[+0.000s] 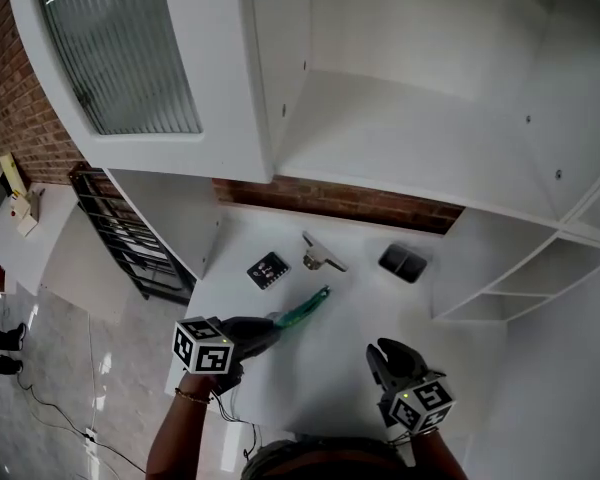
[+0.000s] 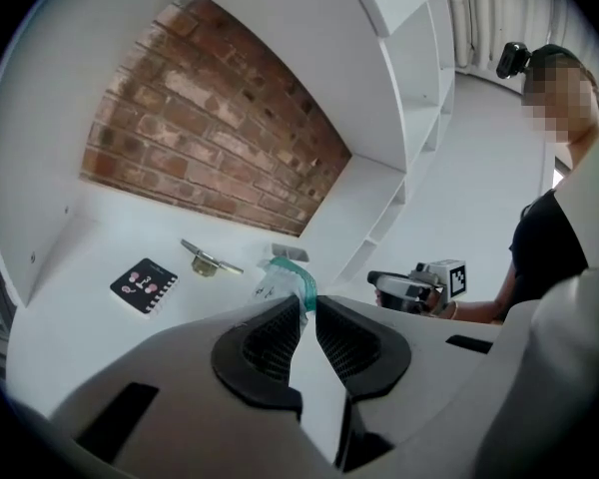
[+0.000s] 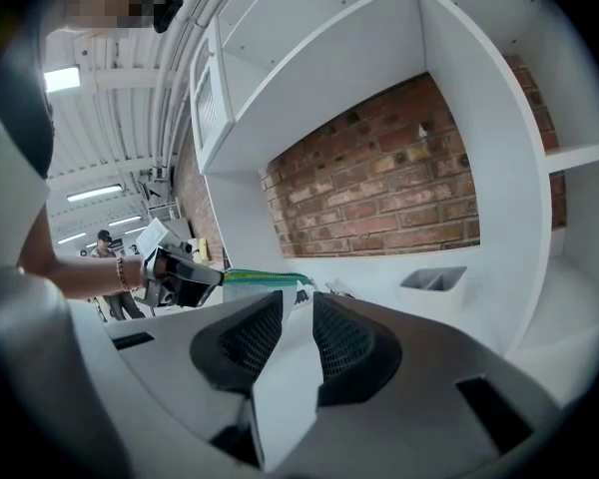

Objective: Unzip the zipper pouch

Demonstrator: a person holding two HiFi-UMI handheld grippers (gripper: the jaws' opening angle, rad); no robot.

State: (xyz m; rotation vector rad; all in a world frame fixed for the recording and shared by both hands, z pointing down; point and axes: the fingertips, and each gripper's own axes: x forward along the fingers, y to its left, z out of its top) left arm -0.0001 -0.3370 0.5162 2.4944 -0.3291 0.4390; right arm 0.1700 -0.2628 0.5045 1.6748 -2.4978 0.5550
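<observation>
The zipper pouch (image 1: 308,306) is clear plastic with a green zipper edge. It is lifted off the white table (image 1: 310,368) and sticks out from my left gripper (image 1: 278,320), which is shut on its near end. In the left gripper view the pouch (image 2: 278,282) rises from between the pads of the left gripper (image 2: 307,302). My right gripper (image 1: 378,353) hovers low at the right, apart from the pouch. Its jaws stand a little apart with nothing between them. The right gripper view shows the pouch (image 3: 265,277) held out sideways by the left gripper (image 3: 185,277), beyond the right gripper (image 3: 298,302).
On the table lie a black card with pink dots (image 1: 268,270), a metal clip (image 1: 322,256) and a small dark grey tray (image 1: 403,262). A brick wall (image 1: 330,203) backs the table. White shelves (image 1: 520,278) stand at the right, a cabinet door (image 1: 130,58) hangs above.
</observation>
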